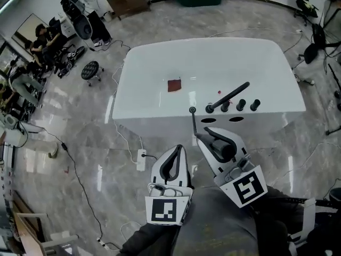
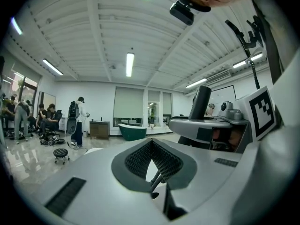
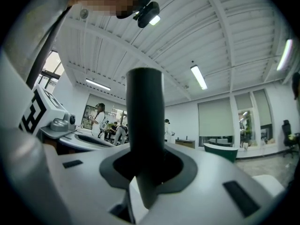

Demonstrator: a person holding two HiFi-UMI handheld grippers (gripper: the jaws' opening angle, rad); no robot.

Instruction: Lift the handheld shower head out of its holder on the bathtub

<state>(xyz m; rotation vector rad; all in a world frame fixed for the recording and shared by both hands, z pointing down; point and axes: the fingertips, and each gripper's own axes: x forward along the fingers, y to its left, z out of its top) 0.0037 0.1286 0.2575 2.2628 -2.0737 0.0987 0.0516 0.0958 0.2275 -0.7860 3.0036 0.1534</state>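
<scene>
Two handheld tongs hover at the near side of a white bathtub point(image 1: 160, 84) in a marble-floored showroom. The right tongs point(image 1: 209, 137) are clamped on the dark cylindrical grip of the handheld shower head point(image 1: 224, 150), which stands thick and upright between their jaws in the right gripper view point(image 3: 145, 125). The shower head is off the tub and short of its near rim. A thin hose point(image 1: 193, 122) runs from it back to a small fitting on the rim point(image 1: 192, 110). Beside that fitting are two dark oval openings point(image 1: 209, 120), and one of them is presumably the vacated holder. A long dark spout point(image 1: 229, 96) and a row of knobs point(image 1: 241, 104) stand behind them. The left tongs point(image 1: 177, 151) are pinched together at the tips with nothing between them, and they sit just beside the right pair.

The lift looks essentially accomplished. Finishing it cleanly probably means keeping firm, even pressure on the smooth round handle so that it cannot roll or slide. The hose should be left with slack rather than dragged taut against its fitting. The idle left tongs should stay clear of the hose's path.
</scene>
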